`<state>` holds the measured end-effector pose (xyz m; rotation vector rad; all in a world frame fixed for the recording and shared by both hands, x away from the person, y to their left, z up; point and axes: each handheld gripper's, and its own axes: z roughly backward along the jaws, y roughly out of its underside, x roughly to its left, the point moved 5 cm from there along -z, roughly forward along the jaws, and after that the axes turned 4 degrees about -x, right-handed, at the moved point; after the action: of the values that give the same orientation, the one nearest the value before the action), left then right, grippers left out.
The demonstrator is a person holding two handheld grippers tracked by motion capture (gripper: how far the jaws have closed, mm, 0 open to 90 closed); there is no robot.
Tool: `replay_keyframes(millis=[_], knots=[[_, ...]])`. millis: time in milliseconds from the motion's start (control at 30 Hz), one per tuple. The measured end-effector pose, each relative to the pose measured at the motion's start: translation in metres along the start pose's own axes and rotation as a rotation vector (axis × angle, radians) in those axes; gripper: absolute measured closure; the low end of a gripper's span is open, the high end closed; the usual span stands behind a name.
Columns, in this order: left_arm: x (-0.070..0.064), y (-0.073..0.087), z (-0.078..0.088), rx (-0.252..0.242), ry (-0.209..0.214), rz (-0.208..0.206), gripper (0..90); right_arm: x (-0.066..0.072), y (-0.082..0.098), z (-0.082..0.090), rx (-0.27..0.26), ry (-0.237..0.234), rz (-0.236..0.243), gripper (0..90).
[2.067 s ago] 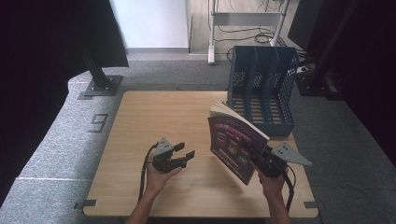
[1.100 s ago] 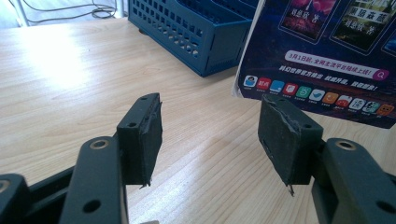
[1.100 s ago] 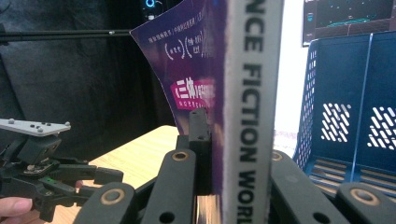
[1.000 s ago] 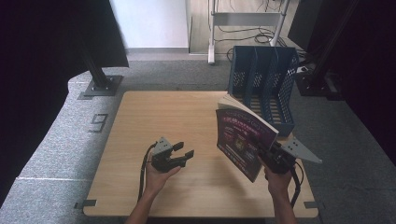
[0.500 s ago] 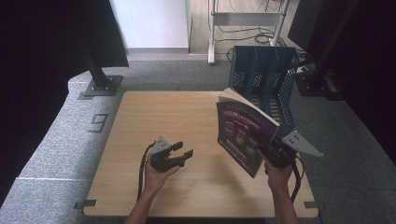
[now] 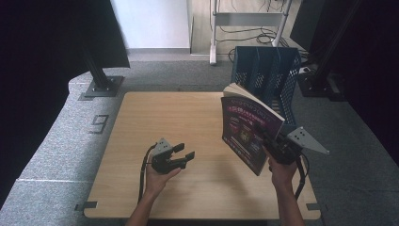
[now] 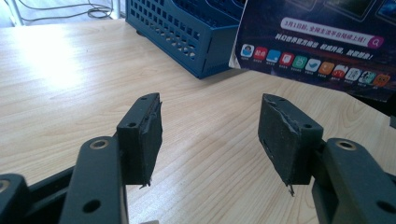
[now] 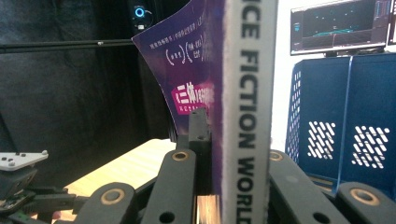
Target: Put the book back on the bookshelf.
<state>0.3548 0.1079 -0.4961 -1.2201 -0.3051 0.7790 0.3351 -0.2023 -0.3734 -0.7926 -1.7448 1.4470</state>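
Since the earlier frames the magazine [image 6: 249, 132] has come up off the tabletop and tipped more upright, and the right gripper [image 6: 277, 148] carrying it has shifted a little right; left gripper [image 6: 181, 157] unchanged. Near left: left gripper held low over the wooden table [image 6: 188, 113], jaws apart, nothing between them; the pads [image 7: 144, 135] show bare tabletop in the gap. Near right: right gripper clamped on the magazine's lower spine edge; in the right gripper view the jaws squeeze both covers, spine lettering [image 8: 247, 107] running vertically. Magazine is purple-covered, raised above the table's right side, tilted, top corner leaning toward the far right. Far right: blue mesh file rack [image 6: 268, 80] on the table's far edge, just behind the magazine, not touching as far as visible.
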Motion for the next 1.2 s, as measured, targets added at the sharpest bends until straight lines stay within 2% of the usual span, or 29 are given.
replay_keyframes(millis=[833, 1200], knots=[[0.003, -0.001, 0.003, -0.001, -0.008, 0.007, 40.0, -0.013, -0.006, -0.014, -0.004, 0.047, -0.024, 81.7], [0.005, -0.001, 0.005, -0.005, -0.011, 0.014, 39.9, -0.018, -0.012, -0.018, -0.010, 0.067, -0.017, 81.7]])
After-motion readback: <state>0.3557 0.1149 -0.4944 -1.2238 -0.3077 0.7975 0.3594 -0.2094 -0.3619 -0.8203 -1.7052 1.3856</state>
